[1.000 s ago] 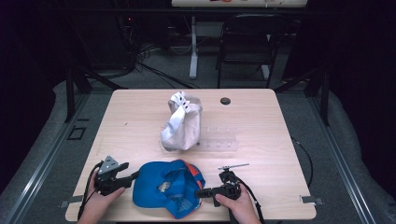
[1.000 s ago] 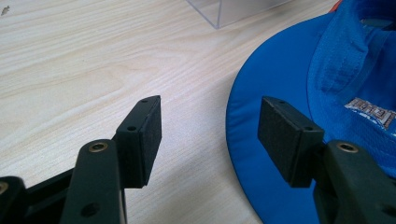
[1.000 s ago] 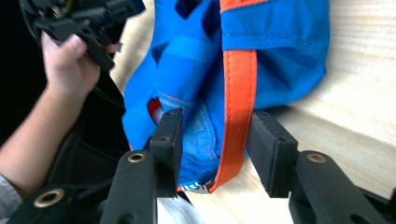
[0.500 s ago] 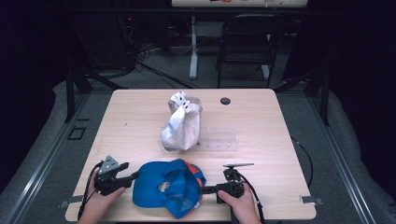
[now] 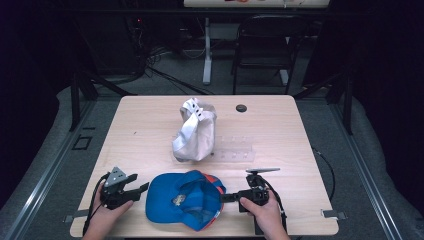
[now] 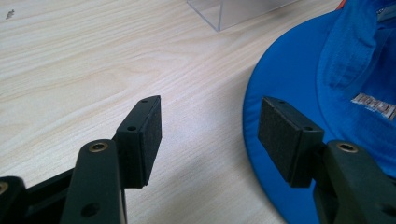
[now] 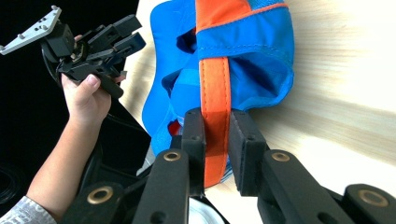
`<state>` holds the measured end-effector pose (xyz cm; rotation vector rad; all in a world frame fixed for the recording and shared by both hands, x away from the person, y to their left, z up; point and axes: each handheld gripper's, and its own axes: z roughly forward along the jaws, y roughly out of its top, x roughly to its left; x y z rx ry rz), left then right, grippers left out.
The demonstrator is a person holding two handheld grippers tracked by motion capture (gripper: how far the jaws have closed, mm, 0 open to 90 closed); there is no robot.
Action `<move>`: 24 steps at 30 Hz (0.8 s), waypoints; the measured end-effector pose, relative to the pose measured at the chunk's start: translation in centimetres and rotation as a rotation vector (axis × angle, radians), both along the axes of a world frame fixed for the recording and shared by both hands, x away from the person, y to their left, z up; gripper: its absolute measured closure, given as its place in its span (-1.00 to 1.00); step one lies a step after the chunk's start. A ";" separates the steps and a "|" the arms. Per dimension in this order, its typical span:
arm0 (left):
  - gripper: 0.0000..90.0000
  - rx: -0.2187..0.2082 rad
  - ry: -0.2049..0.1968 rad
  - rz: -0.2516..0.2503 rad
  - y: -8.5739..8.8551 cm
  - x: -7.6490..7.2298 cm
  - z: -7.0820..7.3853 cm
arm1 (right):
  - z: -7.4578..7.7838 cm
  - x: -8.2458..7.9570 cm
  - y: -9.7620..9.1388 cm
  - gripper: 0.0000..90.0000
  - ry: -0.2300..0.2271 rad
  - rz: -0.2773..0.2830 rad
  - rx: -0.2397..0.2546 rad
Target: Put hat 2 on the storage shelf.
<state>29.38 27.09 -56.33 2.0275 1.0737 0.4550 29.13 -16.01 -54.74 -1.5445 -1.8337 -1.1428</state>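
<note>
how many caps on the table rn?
2. A blue cap at the near edge between the grippers, upside down; a beige cap mid-table beside a clear plastic stand. None seems hidden.

The blue cap point(image 5: 184, 200) sat upside down near the worktop's point(image 5: 150, 125) front edge, inside facing up. Its orange strap point(image 7: 215, 88) stuck out on the right, pinched flat.

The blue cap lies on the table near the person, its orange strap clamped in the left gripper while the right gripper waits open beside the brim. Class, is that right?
Not quite: the sides are swapped. The right gripper clamps the orange strap of the blue cap, as the right gripper view shows; the left gripper waits open.
</note>
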 end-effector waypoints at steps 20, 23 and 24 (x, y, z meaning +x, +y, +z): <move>-0.10 -0.002 0.005 0.007 0.1 0.0 -0.2 | 7.1 1.1 -4.3 0.73 -0.003 -0.034 -0.380; -0.10 -0.001 0.007 0.008 0.1 0.0 -0.2 | 8.4 1.4 -4.6 0.73 0.001 -0.034 -0.404; -0.10 -0.001 0.007 0.008 0.1 0.0 -0.2 | 8.4 1.4 -4.6 0.73 0.001 -0.034 -0.404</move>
